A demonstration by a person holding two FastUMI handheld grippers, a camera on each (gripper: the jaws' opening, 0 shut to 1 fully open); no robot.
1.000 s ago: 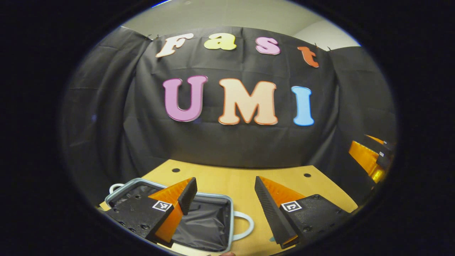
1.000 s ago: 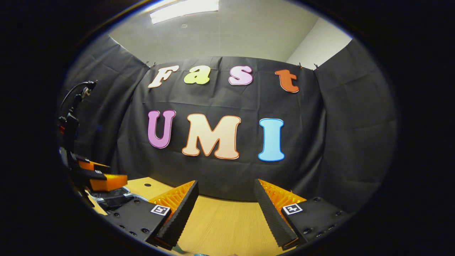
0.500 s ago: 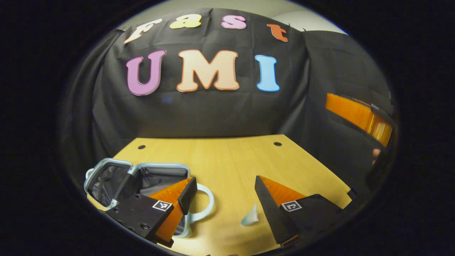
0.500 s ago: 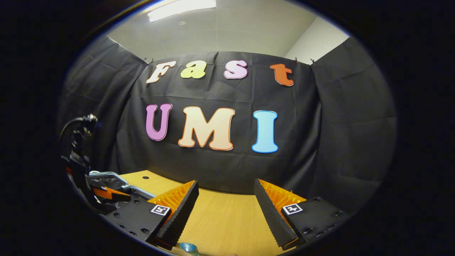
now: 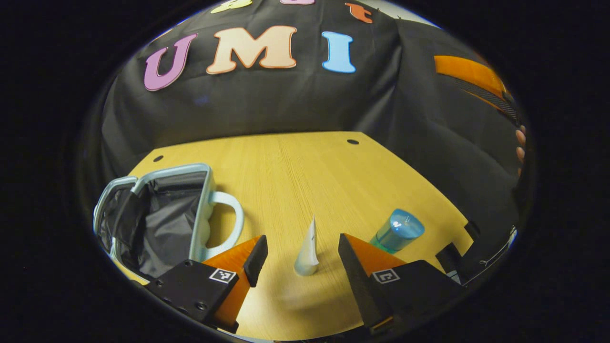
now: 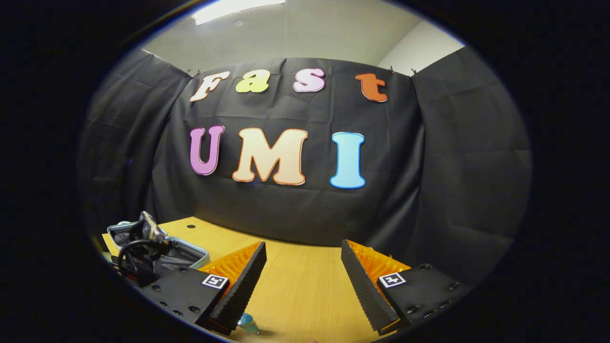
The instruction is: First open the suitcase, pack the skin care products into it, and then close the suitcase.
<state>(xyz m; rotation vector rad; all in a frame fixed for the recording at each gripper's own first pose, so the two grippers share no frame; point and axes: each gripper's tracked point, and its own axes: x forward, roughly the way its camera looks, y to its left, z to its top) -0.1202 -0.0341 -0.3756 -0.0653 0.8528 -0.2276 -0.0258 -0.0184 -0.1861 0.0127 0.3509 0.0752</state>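
1. Suitcase (image 5: pixel 157 214) lying open near the left edge of the desk (image 5: pixel 295 171), dark lining exposed, pale handle loop facing the desk's middle; opening step judged done.
2. White tube (image 5: pixel 306 250) standing upright on its cap near the front edge, tapered crimp upward, in line with the gap of the left gripper (image 5: pixel 301 255) and apart from both fingers.
3. Left jaws spread wide, nothing held.
4. Blue bottle (image 5: pixel 396 231) standing near the front right corner, just beyond the right finger of the left gripper, its round cap toward the camera.
5. Right gripper (image 6: pixel 303 276) held above the desk facing the booth wall, jaws released and empty; bottle cap (image 6: pixel 247 324) peeking out under its left finger.
6. Tube judged light, soft-walled and easy to tip: best pinched low on the fuller body just above the cap, with gentle pressure, not at the thin crimp, which would probably flex and slip.
7. Bottle judged stiffer, somewhat heavier, smooth and likely slippery: best squeezed across the middle of the body rather than the cap.
8. Packing not yet begun.
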